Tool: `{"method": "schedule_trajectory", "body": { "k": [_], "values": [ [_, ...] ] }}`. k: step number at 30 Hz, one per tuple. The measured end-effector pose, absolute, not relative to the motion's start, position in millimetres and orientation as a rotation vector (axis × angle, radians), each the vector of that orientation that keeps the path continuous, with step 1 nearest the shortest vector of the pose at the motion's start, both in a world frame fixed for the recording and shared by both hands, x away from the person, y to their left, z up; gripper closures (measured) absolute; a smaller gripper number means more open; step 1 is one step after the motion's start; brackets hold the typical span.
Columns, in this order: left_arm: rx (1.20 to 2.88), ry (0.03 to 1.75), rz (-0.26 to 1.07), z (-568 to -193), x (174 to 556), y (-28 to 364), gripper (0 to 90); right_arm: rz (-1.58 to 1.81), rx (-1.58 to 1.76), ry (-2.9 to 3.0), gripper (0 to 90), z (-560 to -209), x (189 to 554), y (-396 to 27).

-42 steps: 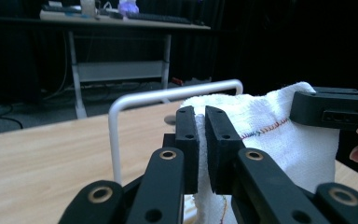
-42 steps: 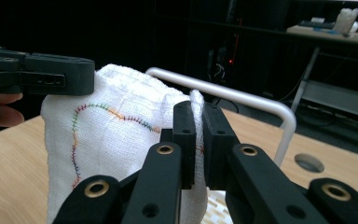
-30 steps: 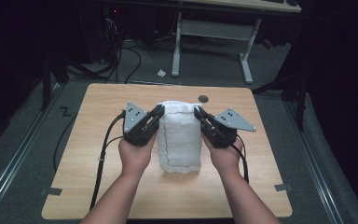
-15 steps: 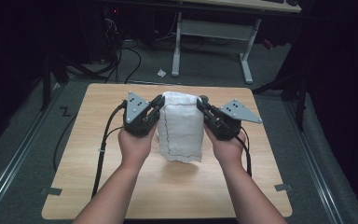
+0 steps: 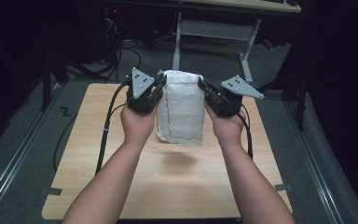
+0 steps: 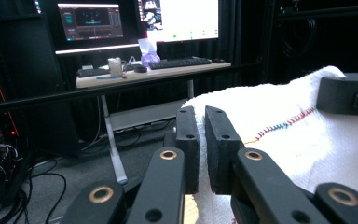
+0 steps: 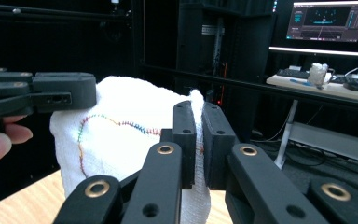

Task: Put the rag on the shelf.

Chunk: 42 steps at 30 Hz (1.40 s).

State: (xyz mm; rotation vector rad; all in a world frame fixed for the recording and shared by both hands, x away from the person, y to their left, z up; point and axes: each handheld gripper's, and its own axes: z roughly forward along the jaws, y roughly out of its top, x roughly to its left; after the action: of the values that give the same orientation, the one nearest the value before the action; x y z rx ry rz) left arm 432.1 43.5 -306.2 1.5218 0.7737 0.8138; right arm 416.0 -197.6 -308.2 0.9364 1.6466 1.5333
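You've got the white towel hanging long-axis 12-to-6 above the worktop, left hand-held gripper and right hand-held gripper each clamped on a top corner, 9 and 3 o'clock.

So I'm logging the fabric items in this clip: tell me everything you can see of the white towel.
The white towel looks like soft terry cloth with a line of multicoloured stitching running near its edge. It hangs folded, clear of the wooden table, casting a shadow below. The left gripper pinches one upper corner and the right gripper the other, jaws shut on the cloth. Its lower edge dangles free.
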Motion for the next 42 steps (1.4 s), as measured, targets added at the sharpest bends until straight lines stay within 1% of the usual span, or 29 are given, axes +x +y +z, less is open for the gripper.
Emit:
{"method": "schedule_trajectory", "body": {
  "k": [1,3,4,7,12,21,28,35,42],
  "values": [
    [1.527,0.780,0.804,-305,437,44,84.6,1.544,0.953,1.652,85.9,-306,425,-199],
    [1.540,0.782,0.816,-303,442,42,84.6,1.540,0.954,1.654,85.9,-305,428,-199],
    [1.544,0.782,0.824,-301,445,42,84.6,1.539,0.966,1.653,85.9,-305,436,-198],
    [1.523,0.809,0.810,-300,455,43,84.6,1.553,0.982,1.648,85.9,-305,443,-197],
    [1.496,0.853,0.780,-299,477,43,84.5,1.525,1.023,1.658,85.9,-307,469,-193],
    [1.550,0.845,0.831,-302,498,33,84.4,1.497,1.043,1.663,85.8,-310,487,-197],
    [1.577,0.853,0.833,-300,514,30,84.3,1.472,1.060,1.676,85.8,-310,501,-198],
    [1.617,0.868,0.874,-311,529,25,83.8,1.416,1.062,1.715,85.5,-314,518,-196],
    [1.655,0.927,0.801,-326,546,29,83.7,1.372,1.077,1.745,85.4,-321,529,-192]
  ]
}}
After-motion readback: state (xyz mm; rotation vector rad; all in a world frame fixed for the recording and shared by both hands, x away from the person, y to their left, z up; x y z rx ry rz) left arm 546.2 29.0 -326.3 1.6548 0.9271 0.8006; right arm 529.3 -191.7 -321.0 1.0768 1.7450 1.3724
